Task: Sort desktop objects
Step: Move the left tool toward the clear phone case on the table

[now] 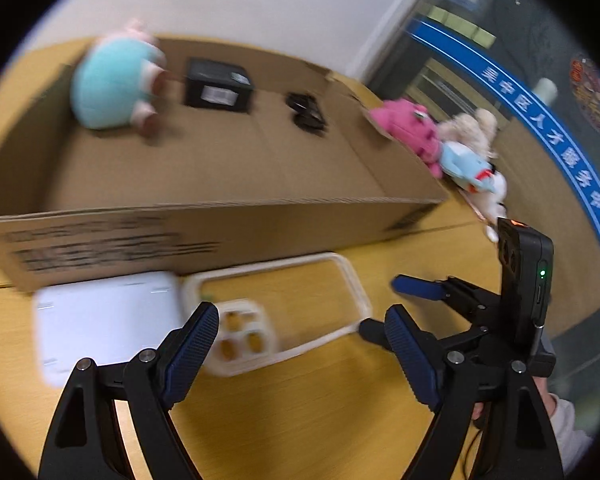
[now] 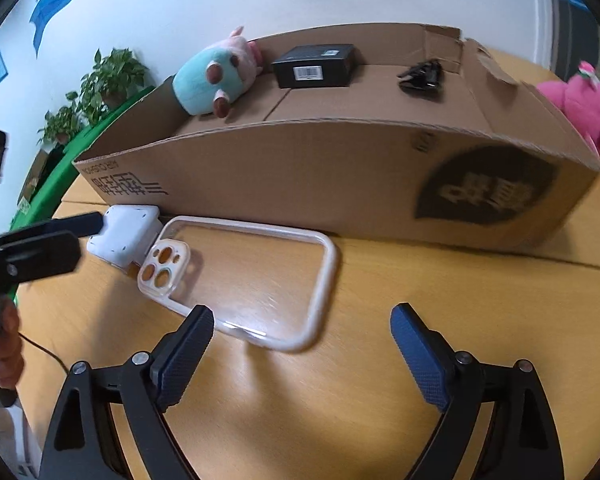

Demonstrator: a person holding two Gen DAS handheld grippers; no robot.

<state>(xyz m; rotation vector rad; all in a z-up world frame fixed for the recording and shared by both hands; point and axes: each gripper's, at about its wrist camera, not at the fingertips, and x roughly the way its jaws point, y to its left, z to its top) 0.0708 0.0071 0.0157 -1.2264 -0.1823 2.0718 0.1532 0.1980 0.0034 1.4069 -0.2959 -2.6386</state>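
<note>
A clear phone case (image 2: 252, 272) with a white rim lies flat on the wooden desk, in front of a long cardboard box (image 2: 320, 176). Next to its camera end sits a small white box (image 2: 124, 236). My right gripper (image 2: 302, 334) hangs open just short of the case, whose near corner lies by the left finger. My left gripper (image 1: 300, 336) is open too, over the camera end of the case (image 1: 340, 280), with the white box (image 1: 104, 320) left of it. From the right wrist view the left gripper (image 2: 85, 237) reaches the white box; contact is unclear.
Inside the cardboard box (image 1: 220, 236) lie a teal and pink plush (image 1: 112, 84), a black carton (image 1: 218, 84) and a small black clip (image 1: 306, 112). A pink plush (image 1: 408, 128) and other soft toys (image 1: 468, 160) lie past its right end. Potted plants (image 2: 100, 84) stand at the far left.
</note>
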